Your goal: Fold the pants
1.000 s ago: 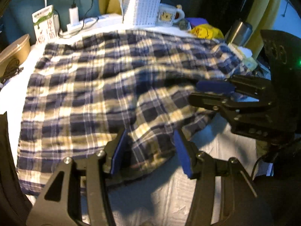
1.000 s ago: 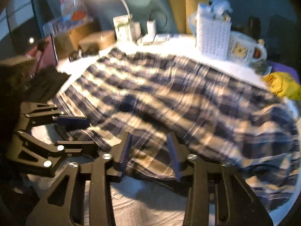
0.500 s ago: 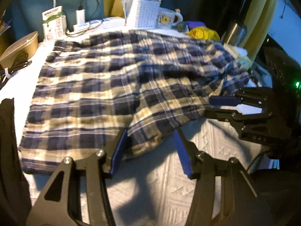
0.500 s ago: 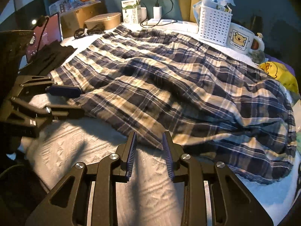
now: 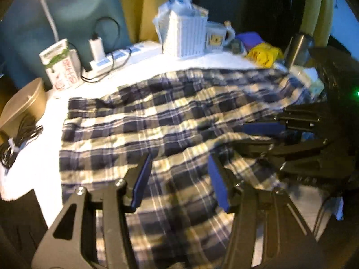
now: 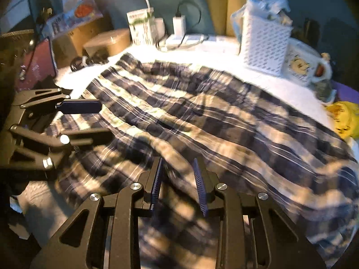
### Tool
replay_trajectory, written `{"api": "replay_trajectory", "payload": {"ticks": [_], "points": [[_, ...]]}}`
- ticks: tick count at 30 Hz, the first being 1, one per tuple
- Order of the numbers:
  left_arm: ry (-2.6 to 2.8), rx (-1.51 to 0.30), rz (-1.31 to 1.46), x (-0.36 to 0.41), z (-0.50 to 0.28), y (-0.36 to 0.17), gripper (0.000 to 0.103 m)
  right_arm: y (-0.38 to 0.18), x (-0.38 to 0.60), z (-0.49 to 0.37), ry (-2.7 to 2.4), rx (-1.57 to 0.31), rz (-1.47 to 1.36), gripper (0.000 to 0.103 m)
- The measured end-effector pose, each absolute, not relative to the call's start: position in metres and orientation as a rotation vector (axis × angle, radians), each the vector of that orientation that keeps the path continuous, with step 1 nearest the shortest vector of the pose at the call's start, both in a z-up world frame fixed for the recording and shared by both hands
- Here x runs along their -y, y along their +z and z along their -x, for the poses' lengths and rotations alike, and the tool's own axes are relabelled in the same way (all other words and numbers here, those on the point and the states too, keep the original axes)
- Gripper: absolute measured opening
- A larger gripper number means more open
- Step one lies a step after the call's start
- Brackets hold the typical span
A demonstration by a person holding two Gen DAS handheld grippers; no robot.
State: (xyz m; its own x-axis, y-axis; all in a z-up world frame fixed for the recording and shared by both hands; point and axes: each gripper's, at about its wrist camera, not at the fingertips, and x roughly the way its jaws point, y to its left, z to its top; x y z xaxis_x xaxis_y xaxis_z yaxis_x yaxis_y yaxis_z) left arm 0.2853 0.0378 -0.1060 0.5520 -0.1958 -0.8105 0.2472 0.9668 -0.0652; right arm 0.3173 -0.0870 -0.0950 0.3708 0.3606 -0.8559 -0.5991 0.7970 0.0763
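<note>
The blue and cream plaid pants lie spread on a white cloth-covered table, rumpled along the near edge. My left gripper hovers over that near edge, its jaws apart, with plaid cloth showing between the blue pads but not pinched. The right gripper reaches in from the right side. In the right wrist view the right gripper is over the pants too, jaws apart, nothing pressed between them. The left gripper stands open at the left there.
Along the back edge stand a white basket, a mug, a power strip with charger and a carton. A brown bowl and a cable bundle sit left; a yellow item and a metal tumbler sit right.
Half a second ago both grippers stood back over bare tablecloth in front of the pants. Both have now come forward over the pants' near edge, jaws about as wide as before.
</note>
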Motion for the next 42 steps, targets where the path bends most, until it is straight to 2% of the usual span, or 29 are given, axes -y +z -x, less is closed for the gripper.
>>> {"api": "replay_trajectory", "payload": {"ticks": [4, 11, 17, 21, 27, 32, 42], "points": [[-0.238, -1.02, -0.078, -0.04, -0.303, -0.131, 0.053, -0.105, 0.065, -0.331, 0.623, -1.036, 0.297, 0.031], [-0.208, -1.022, -0.078, -0.064, -0.308, -0.133, 0.054, -0.105, 0.036, -0.354, 0.628, -1.072, 0.304, 0.031], [-0.168, -1.003, -0.069, -0.088, -0.314, -0.11, 0.054, -0.075, 0.047, -0.371, 0.591, -1.003, 0.265, 0.031], [-0.164, -0.955, -0.042, -0.104, -0.343, -0.094, 0.054, -0.083, 0.065, -0.394, 0.536, -1.047, 0.202, 0.031], [-0.155, -1.01, -0.011, -0.12, -0.397, -0.113, 0.054, -0.106, 0.069, -0.414, 0.506, -1.146, 0.117, 0.031], [-0.084, -1.034, -0.019, -0.142, -0.416, -0.136, 0.054, -0.106, 0.058, -0.431, 0.492, -1.147, 0.104, 0.031], [0.142, -0.997, -0.05, -0.197, -0.422, -0.136, 0.055, -0.106, 0.052, -0.462, 0.41, -1.095, 0.106, 0.031]]}}
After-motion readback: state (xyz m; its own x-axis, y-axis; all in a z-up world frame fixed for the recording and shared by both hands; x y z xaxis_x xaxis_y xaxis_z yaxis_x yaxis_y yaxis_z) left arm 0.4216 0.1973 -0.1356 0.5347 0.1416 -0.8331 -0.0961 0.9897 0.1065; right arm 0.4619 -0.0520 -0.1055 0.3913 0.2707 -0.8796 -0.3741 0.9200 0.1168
